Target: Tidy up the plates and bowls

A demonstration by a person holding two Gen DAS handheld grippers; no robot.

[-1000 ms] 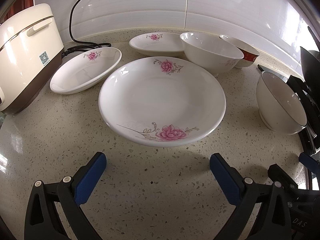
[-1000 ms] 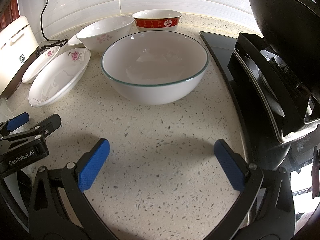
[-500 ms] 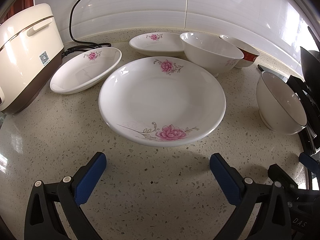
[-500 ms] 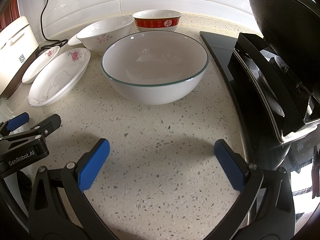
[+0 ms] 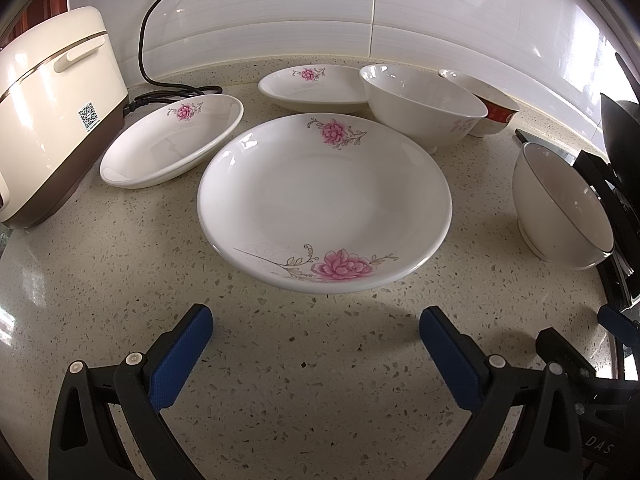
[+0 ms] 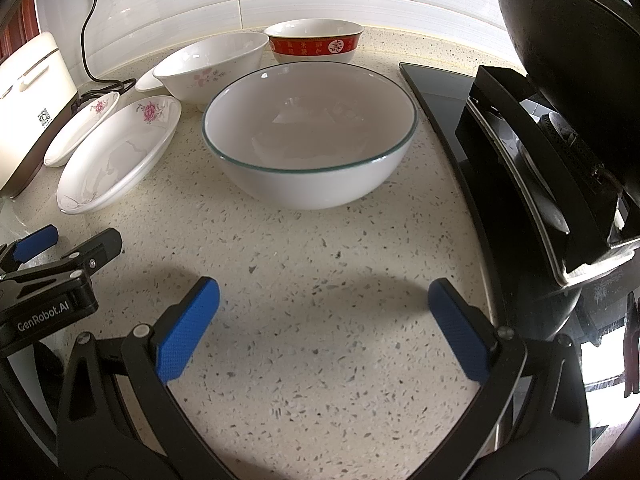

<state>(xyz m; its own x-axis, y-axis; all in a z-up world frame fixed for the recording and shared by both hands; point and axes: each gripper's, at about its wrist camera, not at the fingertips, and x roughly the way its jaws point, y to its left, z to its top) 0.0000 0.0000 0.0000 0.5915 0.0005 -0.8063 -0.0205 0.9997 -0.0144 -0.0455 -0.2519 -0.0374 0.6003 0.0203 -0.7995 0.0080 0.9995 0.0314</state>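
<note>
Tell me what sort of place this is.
Most likely a home kitchen counter. A rice cooker stands plugged in against a white tiled wall, a stove with a dark pan sits to the right, and plates and bowls sit on the speckled countertop.

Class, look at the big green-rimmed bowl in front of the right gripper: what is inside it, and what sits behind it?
The green-rimmed bowl looks empty. Behind it stand a red-banded bowl and a white floral bowl. The counter under it is hidden.

Three floral plates sit on the counter: one large (image 5: 324,200) and two smaller (image 5: 172,140) (image 5: 316,86). Three bowls (image 6: 310,136) (image 6: 212,66) (image 6: 314,42) stand there too. Possibly more crockery hides behind them.
</note>
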